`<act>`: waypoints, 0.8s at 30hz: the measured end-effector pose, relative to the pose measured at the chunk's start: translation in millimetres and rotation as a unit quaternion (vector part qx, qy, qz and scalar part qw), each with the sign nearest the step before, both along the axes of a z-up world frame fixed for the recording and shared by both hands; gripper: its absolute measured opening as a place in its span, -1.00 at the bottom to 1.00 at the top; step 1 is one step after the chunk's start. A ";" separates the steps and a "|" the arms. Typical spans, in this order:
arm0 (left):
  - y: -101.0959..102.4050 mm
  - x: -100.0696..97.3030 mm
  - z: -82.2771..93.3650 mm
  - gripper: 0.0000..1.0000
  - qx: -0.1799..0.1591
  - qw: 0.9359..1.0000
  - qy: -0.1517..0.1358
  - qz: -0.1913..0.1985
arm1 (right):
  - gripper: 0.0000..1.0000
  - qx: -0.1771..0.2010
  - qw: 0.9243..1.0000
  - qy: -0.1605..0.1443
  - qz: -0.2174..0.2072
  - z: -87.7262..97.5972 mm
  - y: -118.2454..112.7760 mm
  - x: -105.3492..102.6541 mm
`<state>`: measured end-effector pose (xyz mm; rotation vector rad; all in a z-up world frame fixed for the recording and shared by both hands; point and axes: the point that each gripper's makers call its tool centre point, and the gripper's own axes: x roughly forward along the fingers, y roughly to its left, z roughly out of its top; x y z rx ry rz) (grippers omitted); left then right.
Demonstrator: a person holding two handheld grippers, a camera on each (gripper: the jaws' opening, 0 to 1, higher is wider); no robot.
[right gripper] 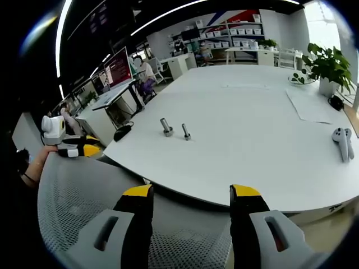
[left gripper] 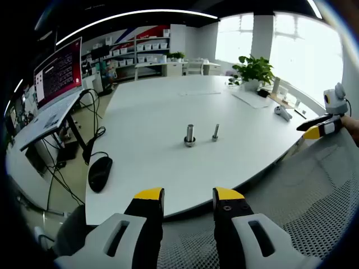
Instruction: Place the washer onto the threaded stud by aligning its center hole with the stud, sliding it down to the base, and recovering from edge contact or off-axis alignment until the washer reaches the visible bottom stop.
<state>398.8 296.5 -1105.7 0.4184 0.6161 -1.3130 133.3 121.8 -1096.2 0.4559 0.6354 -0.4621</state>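
A big white table (left gripper: 168, 123) takes up most of both views, and a mesh chair back (right gripper: 78, 196) stands close in front of it. On the far left is a screen (left gripper: 59, 73) on a desk, and a black mouse (left gripper: 100, 172) lies at the table's near left edge. A green plant (left gripper: 253, 70) sits at the far right, with a sheet of paper (right gripper: 311, 106) and a white controller (right gripper: 343, 143) on the right side of the table. Near the middle of the table stand two small metal parts, close to each other but apart: a thicker stud (left gripper: 189, 135) with a ring at its foot, and a thinner bolt (left gripper: 215, 132) just to its right. The left gripper (left gripper: 188, 196) is held wide and has nothing in it, back from the table over the chair. The right gripper (right gripper: 190, 193) is also wide and holds nothing. The washer should be small, hard, thin and light. It may be slippery and lie flat, so pinching it by the outer edge looks best, leaving the hole free. It is hard to make out from here; the ring at the stud's foot may be the washer, but it is too tiny to tell. The threads on both parts are too small to see.
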 end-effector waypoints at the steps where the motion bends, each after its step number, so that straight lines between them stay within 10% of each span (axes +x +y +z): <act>1: -0.2 -0.6 0.3 -0.34 0.000 1.000 0.000 0.000 | 0.14 0.001 1.000 0.000 0.000 0.0 0.7 0.3; 24: -0.2 2.0 0.3 -0.35 -0.002 1.000 0.001 0.004 | 0.11 -0.003 1.000 -0.003 -0.023 0.2 -7.2 -2.4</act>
